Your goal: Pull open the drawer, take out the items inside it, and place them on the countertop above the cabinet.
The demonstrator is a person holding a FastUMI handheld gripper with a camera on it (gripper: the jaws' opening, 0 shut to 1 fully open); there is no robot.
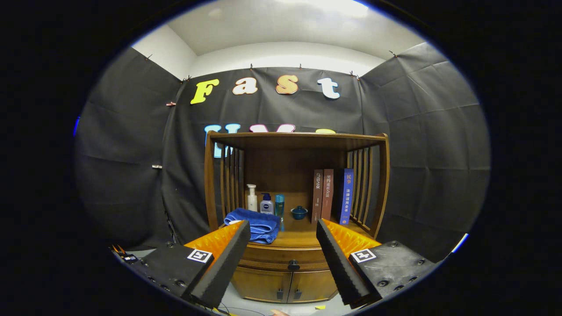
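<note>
The gripper (283,228) stands wide open in the lower centre of the frame, fingers spread and holding nothing. Between and beyond them sits the brown wooden cabinet (297,175), its drawer (285,259) shut, with a dark round knob (293,265) at lower centre (two small doors lie beneath). On the countertop (303,237) above, a folded blue towel (257,224) rests at left; behind it stand a white pump bottle (252,198), a small blue-capped bottle (266,203), a teal tube (279,206), a small blue lidded pot (299,213) and three upright books (332,195).
</note>
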